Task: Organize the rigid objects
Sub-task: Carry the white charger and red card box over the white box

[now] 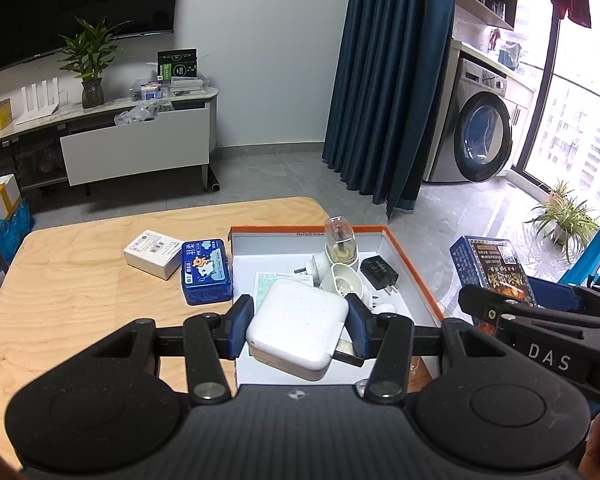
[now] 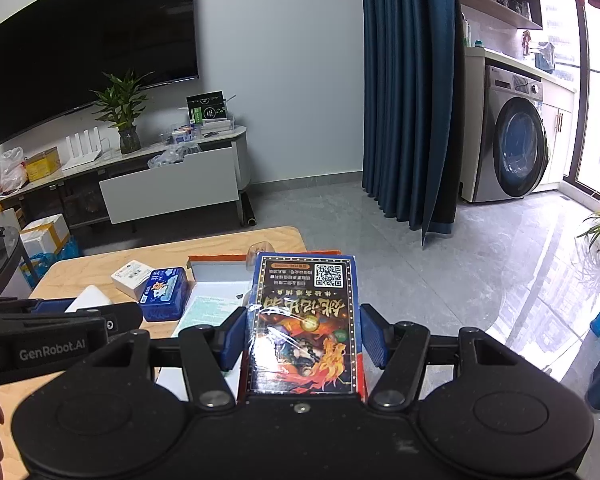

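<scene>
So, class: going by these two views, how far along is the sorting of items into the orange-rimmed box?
Done: a black plug and white plug-in pieces lie in the orange-rimmed box. In hand: the left gripper holds a white adapter; the right gripper a blue printed box. Left: blue tin and white carton on the table.

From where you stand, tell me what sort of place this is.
Most likely a living room in a flat, opening onto a laundry balcony: a wall-mounted TV over a media cabinet, and a washing machine behind the curtain.

White square charger point(image 1: 298, 326) tilted above orange-rimmed tray point(image 1: 414, 268); dark blue printed box point(image 2: 306, 320) lifted, tilted, alongside.
</scene>
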Action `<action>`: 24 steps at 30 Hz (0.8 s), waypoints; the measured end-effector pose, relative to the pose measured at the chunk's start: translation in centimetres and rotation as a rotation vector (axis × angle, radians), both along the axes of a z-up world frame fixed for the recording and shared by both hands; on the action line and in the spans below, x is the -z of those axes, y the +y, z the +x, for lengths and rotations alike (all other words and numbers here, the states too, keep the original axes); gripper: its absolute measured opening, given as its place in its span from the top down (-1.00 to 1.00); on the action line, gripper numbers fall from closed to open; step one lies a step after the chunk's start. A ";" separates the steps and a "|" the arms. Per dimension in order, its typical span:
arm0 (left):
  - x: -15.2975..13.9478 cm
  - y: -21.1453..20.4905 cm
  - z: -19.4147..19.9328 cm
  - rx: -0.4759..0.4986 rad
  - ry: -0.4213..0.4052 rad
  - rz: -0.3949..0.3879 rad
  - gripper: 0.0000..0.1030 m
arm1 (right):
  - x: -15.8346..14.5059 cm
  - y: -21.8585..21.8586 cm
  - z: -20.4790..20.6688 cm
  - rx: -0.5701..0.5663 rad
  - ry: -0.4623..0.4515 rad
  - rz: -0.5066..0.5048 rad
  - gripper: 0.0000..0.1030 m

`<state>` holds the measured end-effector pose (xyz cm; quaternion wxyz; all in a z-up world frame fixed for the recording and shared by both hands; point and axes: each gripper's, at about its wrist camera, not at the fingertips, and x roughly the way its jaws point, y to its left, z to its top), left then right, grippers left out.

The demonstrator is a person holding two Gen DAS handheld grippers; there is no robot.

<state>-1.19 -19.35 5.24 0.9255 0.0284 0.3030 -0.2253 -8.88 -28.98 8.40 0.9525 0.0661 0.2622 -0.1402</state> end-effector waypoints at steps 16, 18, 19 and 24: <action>-0.1 -0.2 -0.1 0.000 0.000 -0.004 0.02 | -0.1 0.1 0.1 -0.006 0.001 -0.003 -0.39; -0.2 -0.2 -0.1 0.001 0.002 -0.005 0.02 | -0.1 0.1 0.2 -0.008 0.001 -0.003 -0.39; -0.2 -0.3 -0.2 0.001 0.001 -0.004 0.03 | -0.1 0.2 0.2 -0.010 0.001 -0.003 -0.39; -0.1 -0.3 -0.1 0.003 0.005 -0.004 0.03 | -0.1 0.2 0.3 -0.010 0.002 -0.004 -0.39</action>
